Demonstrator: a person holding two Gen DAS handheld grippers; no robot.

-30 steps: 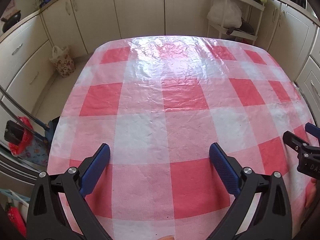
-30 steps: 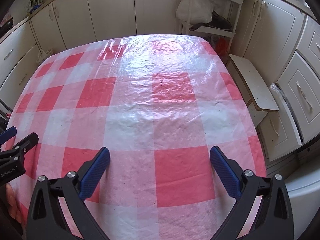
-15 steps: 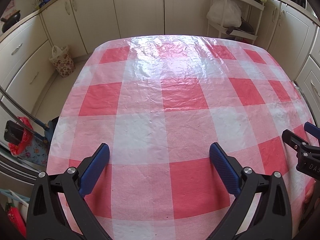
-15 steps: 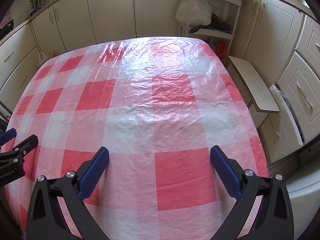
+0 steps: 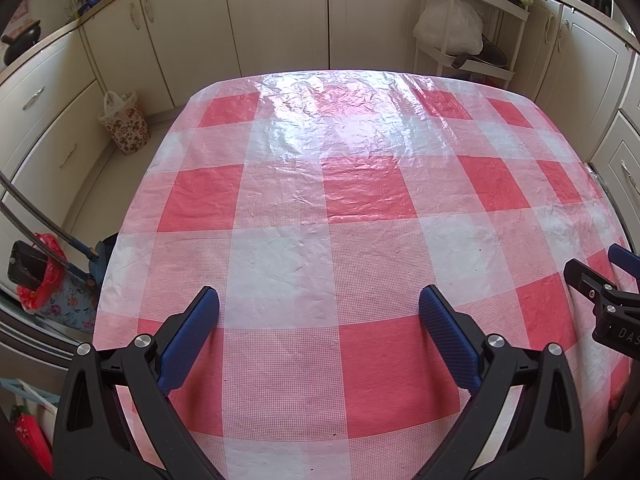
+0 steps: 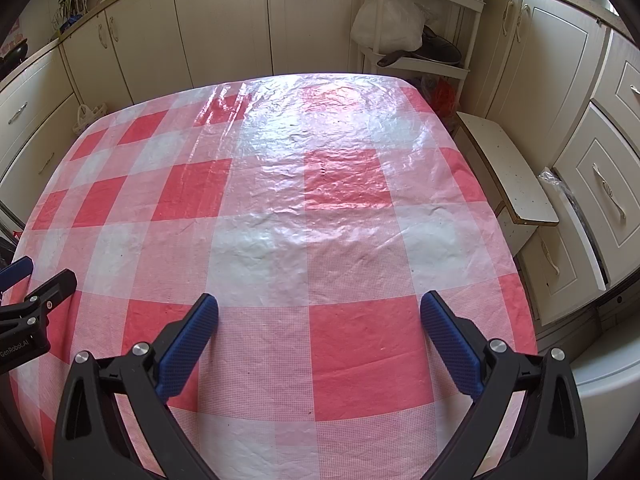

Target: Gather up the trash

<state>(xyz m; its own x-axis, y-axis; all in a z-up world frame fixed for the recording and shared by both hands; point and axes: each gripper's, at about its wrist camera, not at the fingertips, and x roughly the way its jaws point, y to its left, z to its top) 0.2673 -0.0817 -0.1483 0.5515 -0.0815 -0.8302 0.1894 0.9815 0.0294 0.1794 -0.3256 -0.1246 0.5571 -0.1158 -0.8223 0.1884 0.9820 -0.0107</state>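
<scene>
Both grippers hang over the near edge of the table, side by side. The left gripper (image 5: 319,312) has its jaws spread wide, holding nothing, only checked tablecloth (image 5: 320,200) between the blue pads (image 5: 192,330). The right gripper (image 6: 319,314) is just as wide apart and empty. Beyond the jaws the cloth lies bare; I can make out no trash on it. Farther off, left of the left jaws, a floral bin (image 5: 125,125) stands by the cabinets. Ahead to the right a white rack (image 6: 420,40) holds a plastic bag, its top cut off.
</scene>
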